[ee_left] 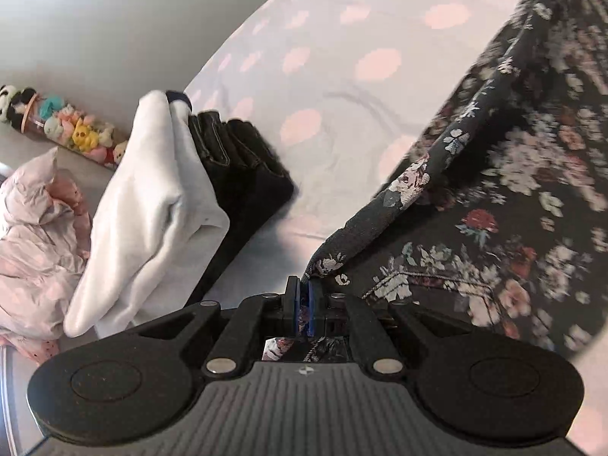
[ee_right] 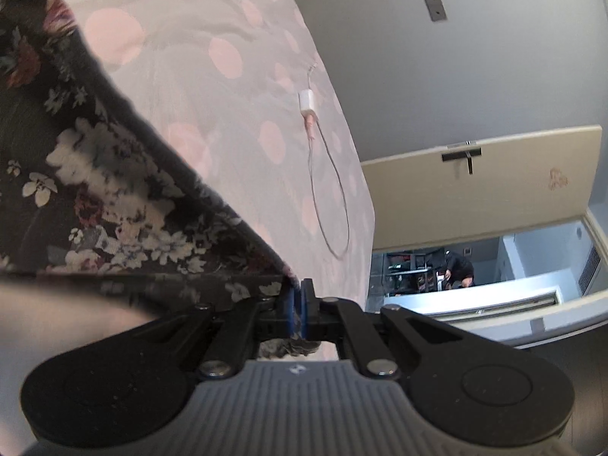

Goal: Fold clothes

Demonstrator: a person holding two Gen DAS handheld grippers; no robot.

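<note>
- The left gripper (ee_left: 303,292) pinches a corner of the dark floral garment (ee_left: 513,197), its blue pads pressed together on the cloth, which rises taut from the fingertips toward the upper right of the left wrist view.
- The right gripper (ee_right: 298,298) clamps another edge of the same floral garment (ee_right: 106,174), fabric bunched between its closed blue pads and spreading away to the left.
- The garment hangs lifted over a bed sheet (ee_left: 334,60) printed with pale pink dots; part of the garment's far side is blurred.
- To the left on the bed, a folded white garment (ee_left: 148,205) lies against a folded black garment (ee_left: 243,167), the two touching.
- A crumpled pink quilt (ee_left: 34,228) sits beside them, near a clear tube of small plush toys (ee_left: 72,125) against the wall.
- In the right wrist view a white charger and cable (ee_right: 315,152) rest on the sheet; beyond, an open door (ee_right: 490,186).
</note>
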